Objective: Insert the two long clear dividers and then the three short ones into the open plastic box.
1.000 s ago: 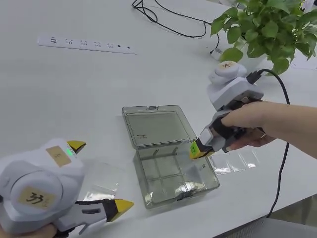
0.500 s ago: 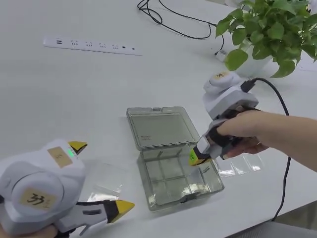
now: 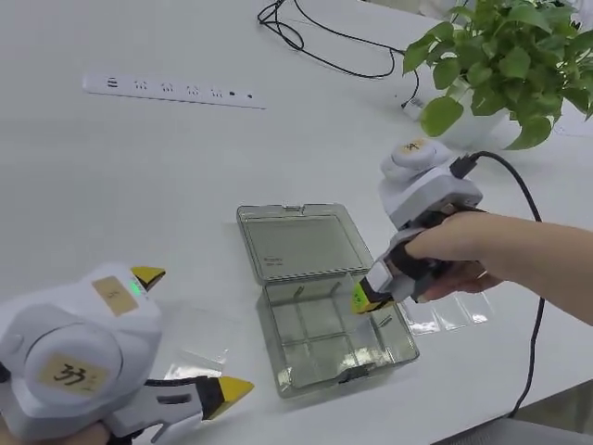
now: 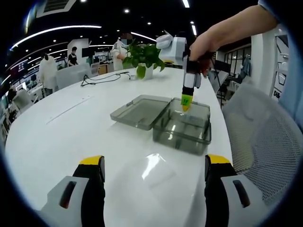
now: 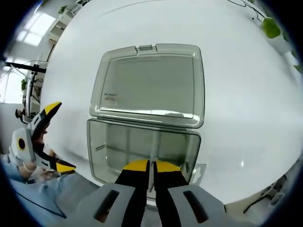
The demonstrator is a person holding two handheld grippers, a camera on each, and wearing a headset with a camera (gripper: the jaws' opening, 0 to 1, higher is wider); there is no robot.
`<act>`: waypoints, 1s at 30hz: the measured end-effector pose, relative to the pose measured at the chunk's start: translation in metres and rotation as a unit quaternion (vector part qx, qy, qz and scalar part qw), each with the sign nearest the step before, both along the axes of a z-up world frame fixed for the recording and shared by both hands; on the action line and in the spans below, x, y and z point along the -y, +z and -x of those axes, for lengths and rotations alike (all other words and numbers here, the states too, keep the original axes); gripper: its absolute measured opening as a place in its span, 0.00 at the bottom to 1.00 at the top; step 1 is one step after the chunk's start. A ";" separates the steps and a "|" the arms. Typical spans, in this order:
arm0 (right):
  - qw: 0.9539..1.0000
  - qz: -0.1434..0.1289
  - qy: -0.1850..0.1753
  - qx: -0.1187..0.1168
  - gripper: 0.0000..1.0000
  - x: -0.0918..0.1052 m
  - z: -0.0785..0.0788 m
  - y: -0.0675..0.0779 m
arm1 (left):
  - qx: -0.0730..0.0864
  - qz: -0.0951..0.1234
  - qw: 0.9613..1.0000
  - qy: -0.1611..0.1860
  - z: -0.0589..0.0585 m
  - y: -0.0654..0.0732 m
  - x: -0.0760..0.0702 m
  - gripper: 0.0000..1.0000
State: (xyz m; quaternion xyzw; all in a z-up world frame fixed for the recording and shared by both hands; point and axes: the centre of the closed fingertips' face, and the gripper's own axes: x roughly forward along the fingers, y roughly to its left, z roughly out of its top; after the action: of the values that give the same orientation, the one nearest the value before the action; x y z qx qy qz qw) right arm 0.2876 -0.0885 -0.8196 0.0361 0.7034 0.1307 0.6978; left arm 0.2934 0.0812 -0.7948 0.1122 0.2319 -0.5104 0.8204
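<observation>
The open clear plastic box [image 3: 306, 375] lies mid-table with its lid [image 3: 301, 241] folded flat behind it; dividers stand inside. My right gripper [image 3: 363, 298] points down over the box's right side, shut on a thin clear divider. In the right gripper view the jaws [image 5: 150, 165] are pressed together over the box [image 5: 142, 142]. My left gripper [image 3: 193, 332] is open at the lower left, over clear dividers [image 3: 199, 336] lying flat on the table. The left gripper view has the open gripper [image 4: 155, 161], a clear sheet [image 4: 154, 171], the box [image 4: 182, 141] and the right gripper [image 4: 185, 101].
More clear dividers [image 3: 449, 311] lie on the table right of the box, under the person's hand. A white power strip [image 3: 171, 90] lies at the back left, a black cable [image 3: 324, 46] and a potted plant [image 3: 500, 56] at the back right. The table's front edge runs just below the box.
The right gripper has shifted slightly left and down, over the box's right part. The left gripper has stayed open in place. The head camera has moved a little.
</observation>
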 end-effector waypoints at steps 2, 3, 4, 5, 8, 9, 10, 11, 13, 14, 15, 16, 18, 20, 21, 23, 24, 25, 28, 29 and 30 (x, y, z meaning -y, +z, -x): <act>1.000 -0.013 -0.004 0.012 0.09 -0.002 -0.004 0.001 | 0.000 -0.001 1.000 0.000 0.001 0.000 -0.001 0.89; 1.000 -0.017 -0.015 0.018 0.14 -0.002 -0.007 0.003 | 0.000 -0.001 1.000 0.000 0.001 0.000 -0.001 0.89; 1.000 -0.019 -0.012 0.018 0.16 -0.001 -0.008 0.003 | -0.001 -0.001 1.000 0.000 0.001 -0.001 -0.001 0.89; 1.000 -0.021 -0.011 0.020 0.18 -0.002 -0.008 0.004 | -0.001 -0.001 1.000 0.001 0.002 -0.002 -0.001 0.89; 1.000 -0.017 -0.001 0.025 0.26 -0.001 -0.011 0.004 | -0.003 -0.002 1.000 -0.002 0.003 -0.002 0.000 0.89; 0.999 -0.020 0.011 0.037 0.28 -0.002 -0.013 0.005 | -0.002 -0.001 1.000 -0.002 0.004 -0.002 0.000 0.89; 0.999 -0.019 0.007 0.038 0.32 -0.002 -0.013 0.007 | -0.003 0.000 1.000 -0.002 0.004 -0.001 0.000 0.89; 0.999 -0.022 0.015 0.043 0.34 -0.006 -0.011 0.009 | -0.003 0.000 1.000 -0.001 0.004 -0.001 0.000 0.89; 0.998 -0.024 0.024 0.052 0.38 -0.010 -0.007 0.013 | -0.002 0.001 1.000 -0.001 0.004 0.000 0.000 0.89; 0.997 -0.028 0.036 0.057 0.41 -0.012 -0.007 0.015 | -0.002 0.000 1.000 -0.001 0.004 0.001 -0.001 0.89; 0.996 -0.031 0.044 0.067 0.44 -0.013 -0.008 0.017 | -0.002 0.000 1.000 0.000 0.004 0.001 -0.001 0.89; 0.996 -0.023 0.046 0.071 0.47 -0.014 -0.003 0.020 | -0.002 0.000 1.000 0.001 0.004 0.001 -0.001 0.89; 0.995 -0.024 0.057 0.084 0.50 -0.013 -0.009 0.020 | -0.002 0.000 1.000 0.001 0.005 0.001 -0.002 0.89; 0.994 -0.027 0.054 0.089 0.52 -0.012 -0.008 0.023 | -0.003 -0.001 1.000 0.001 0.006 0.001 -0.002 0.89; 0.994 -0.030 0.052 0.094 0.53 -0.012 -0.008 0.024 | -0.004 0.001 1.000 0.002 0.007 0.002 -0.001 0.89; 0.992 -0.035 0.055 0.110 0.57 -0.015 -0.007 0.028 | -0.007 0.001 1.000 0.003 0.008 0.002 -0.001 0.89; 0.991 -0.032 0.060 0.119 0.59 -0.017 -0.004 0.032 | -0.008 0.001 1.000 0.004 0.009 0.002 -0.001 0.89; 0.987 -0.035 0.072 0.136 0.61 -0.018 -0.008 0.033 | -0.006 -0.002 1.000 0.003 0.009 0.002 0.000 0.89; 0.984 -0.032 0.080 0.154 0.73 -0.016 -0.010 0.035 | -0.006 -0.003 1.000 0.003 0.012 0.003 -0.001 0.89; 0.981 -0.031 0.083 0.173 0.76 -0.016 -0.011 0.037 | -0.006 -0.004 1.000 0.004 0.012 0.003 -0.001 0.89; 0.979 -0.031 0.085 0.180 0.79 -0.017 -0.010 0.038 | -0.005 -0.006 1.000 0.004 0.013 0.003 -0.002 0.89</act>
State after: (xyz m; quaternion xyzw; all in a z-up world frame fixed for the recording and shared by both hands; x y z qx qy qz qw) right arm 0.2976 -0.0718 -0.7813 -0.0264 0.5620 0.2156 0.7981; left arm 0.2803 0.0829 -0.7918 0.1134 0.2398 -0.5068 0.8203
